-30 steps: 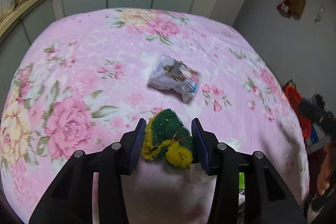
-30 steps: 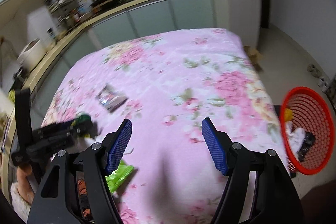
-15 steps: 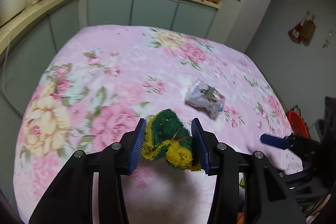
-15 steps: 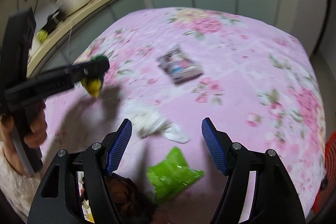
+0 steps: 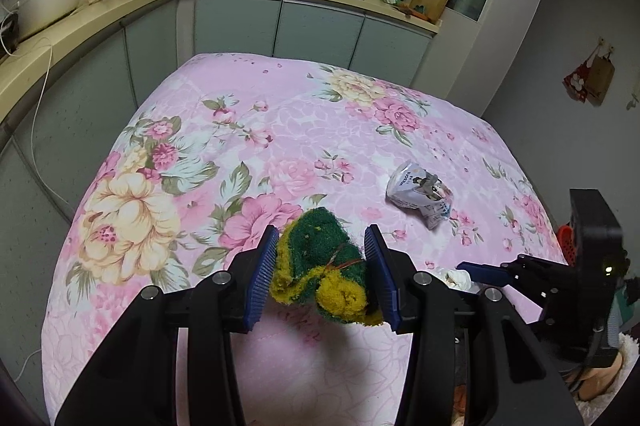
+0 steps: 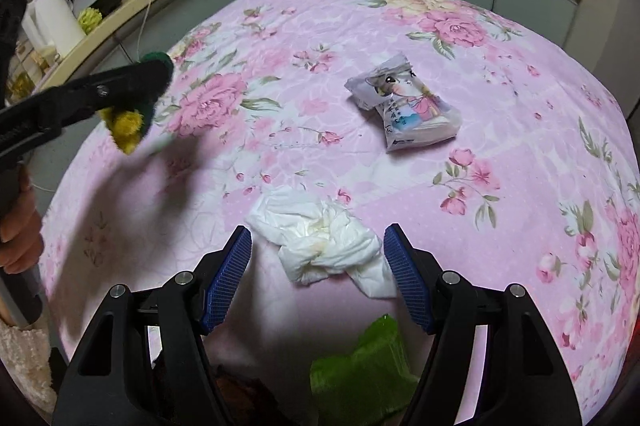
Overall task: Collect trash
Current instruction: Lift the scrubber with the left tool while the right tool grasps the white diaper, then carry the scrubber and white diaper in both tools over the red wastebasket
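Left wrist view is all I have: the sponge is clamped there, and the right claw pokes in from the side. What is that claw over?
Observer: A crumpled white tissue lies on the flowered cloth between the fingers of the right claw, whose jaws are open and not gripping it.
Operator: Any other trash close to it?
Observer: Yes, a green wrapper lies nearer the camera than the tissue, partly hidden behind the claw's fingers.
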Tool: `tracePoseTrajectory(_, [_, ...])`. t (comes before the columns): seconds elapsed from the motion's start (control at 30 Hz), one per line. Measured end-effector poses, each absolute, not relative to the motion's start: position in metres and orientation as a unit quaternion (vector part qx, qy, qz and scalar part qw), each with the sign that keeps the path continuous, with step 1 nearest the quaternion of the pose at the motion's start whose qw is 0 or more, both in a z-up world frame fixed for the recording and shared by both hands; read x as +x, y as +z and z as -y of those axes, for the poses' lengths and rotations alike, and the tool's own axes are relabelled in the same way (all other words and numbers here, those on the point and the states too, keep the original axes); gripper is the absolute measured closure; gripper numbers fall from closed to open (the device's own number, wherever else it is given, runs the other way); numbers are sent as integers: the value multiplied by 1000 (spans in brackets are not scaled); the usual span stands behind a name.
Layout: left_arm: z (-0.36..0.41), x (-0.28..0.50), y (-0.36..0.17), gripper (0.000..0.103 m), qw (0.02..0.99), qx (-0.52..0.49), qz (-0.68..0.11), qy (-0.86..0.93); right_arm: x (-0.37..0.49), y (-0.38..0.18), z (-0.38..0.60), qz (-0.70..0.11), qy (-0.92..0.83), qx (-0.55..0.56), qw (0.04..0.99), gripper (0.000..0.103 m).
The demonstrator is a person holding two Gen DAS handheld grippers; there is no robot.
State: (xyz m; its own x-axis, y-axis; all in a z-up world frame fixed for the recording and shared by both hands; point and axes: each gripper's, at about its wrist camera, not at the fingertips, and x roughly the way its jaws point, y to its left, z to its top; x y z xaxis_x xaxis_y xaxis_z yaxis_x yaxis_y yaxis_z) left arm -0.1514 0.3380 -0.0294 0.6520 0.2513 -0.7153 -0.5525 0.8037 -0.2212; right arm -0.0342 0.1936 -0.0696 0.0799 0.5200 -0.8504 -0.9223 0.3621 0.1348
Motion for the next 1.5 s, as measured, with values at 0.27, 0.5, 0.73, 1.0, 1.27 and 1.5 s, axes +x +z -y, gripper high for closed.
tracePoseTrajectory(0.27, [-338, -152, -32, 60, 882, -214, -352, 230, -32, -69, -190, -433, 515, -227, 704, 59])
tracePoseTrajectory(0.5, [-329, -149, -24, 60, 889, -202, -344, 226, -24, -47, -173, -415, 505, -194, 732, 59])
tracePoseTrajectory(0.73, [-316, -143, -11, 60, 897, -180, -334, 228, -14, -18, -148, -388, 481, -159, 770, 59])
tracePoseTrajectory(1.0, [-297, -136, 6, 60, 907, -157, -321, 221, -3, 20, -112, -351, 445, -112, 816, 59])
tracePoseTrajectory(1.27, [-269, -115, 23, 60, 920, -136, -314, 188, 9, 47, -73, -330, 407, -75, 849, 59])
tracePoseTrajectory(1.5, [-243, -94, 37, 60, 931, -113, -309, 157, 25, 63, -33, -319, 370, -39, 872, 59])
